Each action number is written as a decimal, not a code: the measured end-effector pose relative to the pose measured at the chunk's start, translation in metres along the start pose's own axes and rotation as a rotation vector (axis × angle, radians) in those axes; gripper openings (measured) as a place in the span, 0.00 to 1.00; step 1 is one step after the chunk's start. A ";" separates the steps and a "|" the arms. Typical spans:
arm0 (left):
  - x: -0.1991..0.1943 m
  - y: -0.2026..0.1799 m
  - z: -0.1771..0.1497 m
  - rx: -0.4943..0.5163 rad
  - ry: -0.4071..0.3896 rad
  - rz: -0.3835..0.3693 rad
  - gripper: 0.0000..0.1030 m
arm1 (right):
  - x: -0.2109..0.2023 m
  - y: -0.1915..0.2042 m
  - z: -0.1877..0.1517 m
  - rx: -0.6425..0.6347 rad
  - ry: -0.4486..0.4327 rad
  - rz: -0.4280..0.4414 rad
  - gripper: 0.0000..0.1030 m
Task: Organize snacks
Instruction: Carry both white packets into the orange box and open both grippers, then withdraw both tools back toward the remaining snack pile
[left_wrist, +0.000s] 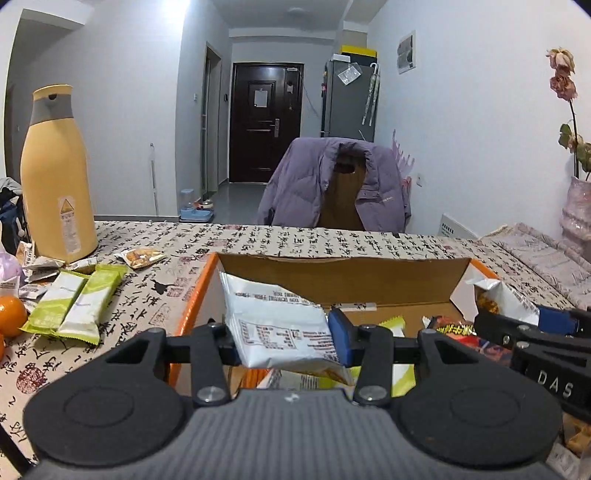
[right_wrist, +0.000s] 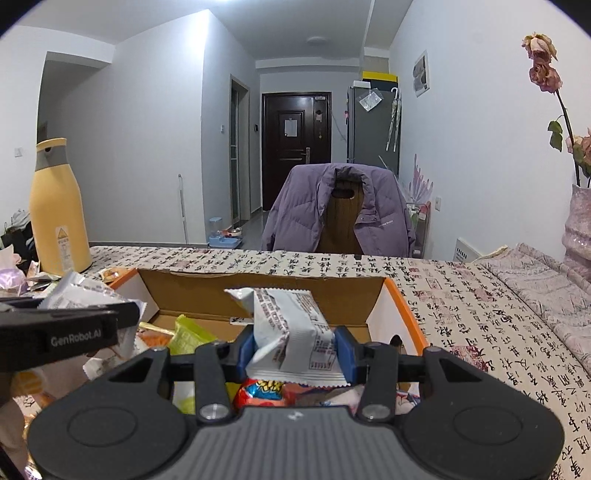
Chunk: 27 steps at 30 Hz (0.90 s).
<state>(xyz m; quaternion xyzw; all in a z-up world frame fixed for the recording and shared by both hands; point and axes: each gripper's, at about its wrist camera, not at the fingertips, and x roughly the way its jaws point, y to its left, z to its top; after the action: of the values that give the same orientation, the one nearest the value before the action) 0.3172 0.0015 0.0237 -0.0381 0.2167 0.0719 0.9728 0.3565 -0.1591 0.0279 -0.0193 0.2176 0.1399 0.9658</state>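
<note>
Crowding the table's left side beyond the box are a tall yellow flask (left_wrist: 55, 177), two green-and-white snack bars (left_wrist: 77, 302), loose wrappers and an orange (left_wrist: 11, 315). Both grippers hang over the open orange-edged cardboard box (right_wrist: 402, 314) of mixed snacks, the left gripper (left_wrist: 284, 332) clamped on a white snack packet (left_wrist: 273, 321) and the right gripper (right_wrist: 295, 349) pinching another white packet (right_wrist: 295, 328). A calligraphy-print tablecloth (right_wrist: 480, 332) covers the table, with a purple jacket (right_wrist: 314, 206) draped on a chair and a dark door (right_wrist: 295, 147) behind.
</note>
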 end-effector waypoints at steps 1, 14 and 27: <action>-0.001 0.001 -0.001 -0.003 -0.003 -0.003 0.44 | 0.000 -0.001 0.000 0.003 0.002 0.005 0.44; -0.017 0.003 0.003 -0.032 -0.081 0.025 1.00 | -0.019 -0.011 0.001 0.055 -0.059 -0.015 1.00; -0.032 0.002 0.011 -0.051 -0.105 0.020 1.00 | -0.038 -0.011 0.011 0.048 -0.095 -0.025 1.00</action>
<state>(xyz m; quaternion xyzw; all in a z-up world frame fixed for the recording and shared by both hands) 0.2927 0.0011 0.0475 -0.0568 0.1638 0.0887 0.9809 0.3315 -0.1790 0.0536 0.0078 0.1746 0.1233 0.9769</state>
